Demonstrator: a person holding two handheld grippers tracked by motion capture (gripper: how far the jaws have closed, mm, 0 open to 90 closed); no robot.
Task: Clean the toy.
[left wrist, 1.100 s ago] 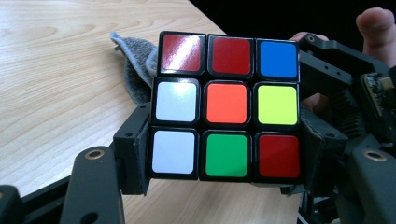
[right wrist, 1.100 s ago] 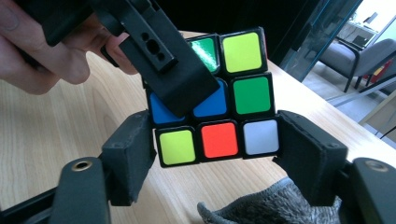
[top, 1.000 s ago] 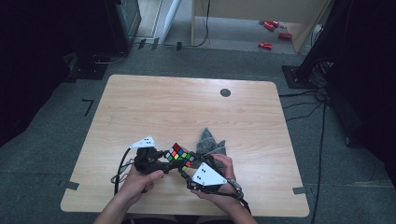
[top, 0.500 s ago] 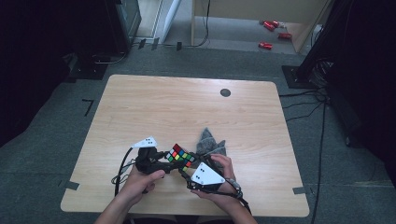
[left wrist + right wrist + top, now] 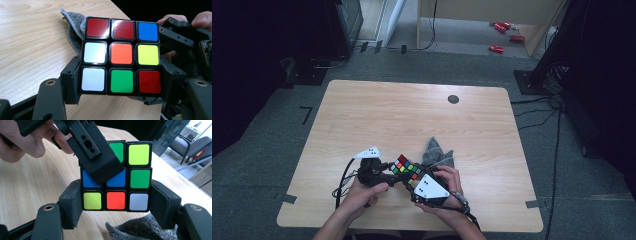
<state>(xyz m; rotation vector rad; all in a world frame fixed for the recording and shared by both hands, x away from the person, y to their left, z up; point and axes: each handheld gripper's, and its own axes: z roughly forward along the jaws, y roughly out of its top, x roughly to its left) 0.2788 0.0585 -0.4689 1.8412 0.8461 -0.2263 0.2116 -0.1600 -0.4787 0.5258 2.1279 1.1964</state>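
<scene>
A scrambled colour cube is held just above the wooden table near its front edge, between both grippers. My left gripper comes in from the left and is shut on it. In the left gripper view the cube has its lowest row clamped between the two black jaws of the left gripper. My right gripper grips from the right. In the right gripper view its jaws press both sides of the cube at the bottom row, with the right gripper shut on it.
A crumpled grey cloth lies on the table just behind the cube and shows under it as the cloth. A black round grommet sits at the far right of the tabletop. Red items lie on the floor beyond.
</scene>
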